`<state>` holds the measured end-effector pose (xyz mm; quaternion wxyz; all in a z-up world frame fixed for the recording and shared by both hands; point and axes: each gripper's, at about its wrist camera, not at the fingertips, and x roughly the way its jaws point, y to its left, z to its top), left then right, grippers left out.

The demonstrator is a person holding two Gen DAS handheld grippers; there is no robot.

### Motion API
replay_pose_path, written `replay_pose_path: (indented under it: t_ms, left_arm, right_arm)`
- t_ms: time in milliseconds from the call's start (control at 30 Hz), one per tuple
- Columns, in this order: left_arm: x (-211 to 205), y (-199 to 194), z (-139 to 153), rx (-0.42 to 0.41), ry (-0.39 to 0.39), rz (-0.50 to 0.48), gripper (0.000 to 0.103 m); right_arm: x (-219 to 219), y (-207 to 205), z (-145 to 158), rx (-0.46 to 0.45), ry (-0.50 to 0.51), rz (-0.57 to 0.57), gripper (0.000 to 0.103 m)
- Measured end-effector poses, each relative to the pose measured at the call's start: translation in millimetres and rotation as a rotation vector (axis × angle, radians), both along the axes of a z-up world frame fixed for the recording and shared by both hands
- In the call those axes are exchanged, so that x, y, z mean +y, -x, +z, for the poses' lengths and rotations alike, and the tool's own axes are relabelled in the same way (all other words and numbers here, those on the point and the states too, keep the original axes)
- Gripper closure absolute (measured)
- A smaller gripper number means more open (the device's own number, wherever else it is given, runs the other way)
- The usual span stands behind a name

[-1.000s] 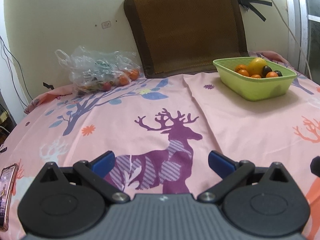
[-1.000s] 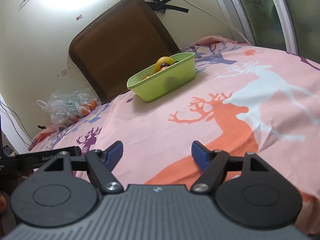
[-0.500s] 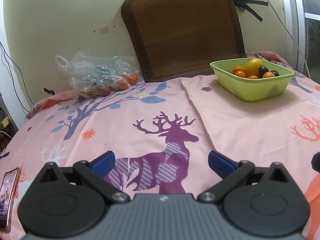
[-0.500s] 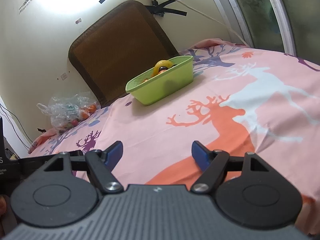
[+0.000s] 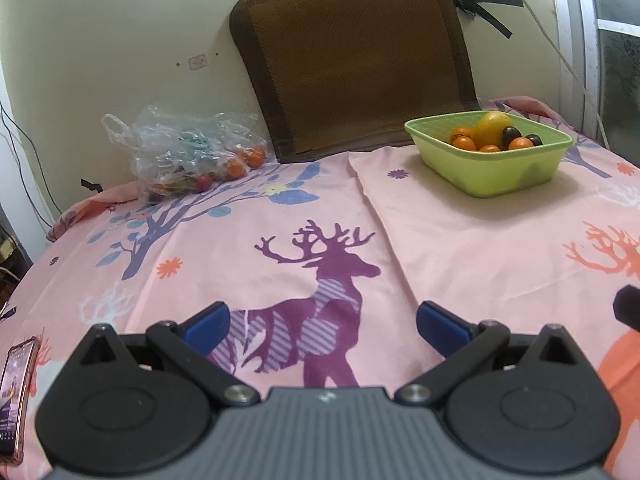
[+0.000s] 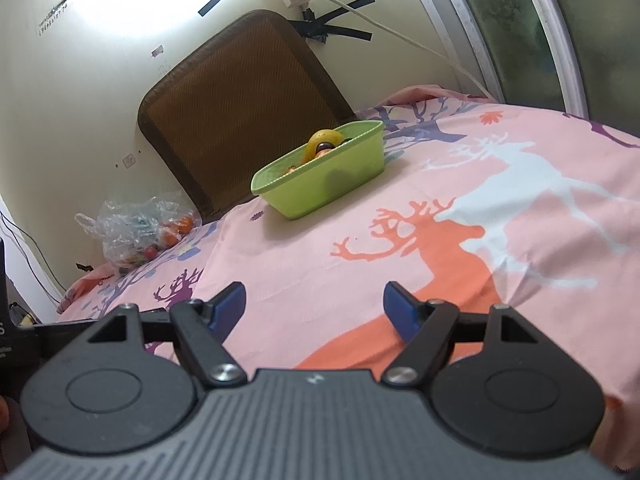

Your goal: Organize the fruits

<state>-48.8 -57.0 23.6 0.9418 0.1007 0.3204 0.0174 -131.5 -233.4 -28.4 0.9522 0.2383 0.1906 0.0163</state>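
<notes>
Both grippers hover empty over the pink sheet: left gripper and right gripper each have their blue fingers spread wide. Farther off, a green tub holds oranges, a yellow fruit and dark ones. A fruit bag lies by the wall, left of a brown mat.

My bed was covered by a pink deer-print sheet. On it sat a green basket of fruit, a clear plastic bag near the wall, and a phone at my left edge.
</notes>
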Motion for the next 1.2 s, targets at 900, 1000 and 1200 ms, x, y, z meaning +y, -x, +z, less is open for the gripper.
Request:
replay_pose_path:
  t_ms: [900, 1000, 1200]
  left_arm:
    - [11, -3, -2, 0.055, -0.026, 0.031, 0.0]
    - [9, -4, -3, 0.059, -0.041, 0.032, 0.0]
    - [5, -6, -6, 0.073, -0.062, 0.024, 0.0]
  right_arm:
    - [8, 1, 4, -0.018, 0.034, 0.007, 0.025]
    - [9, 1, 4, -0.019, 0.034, 0.007, 0.025]
    - [7, 1, 3, -0.016, 0.026, 0.006, 0.025]
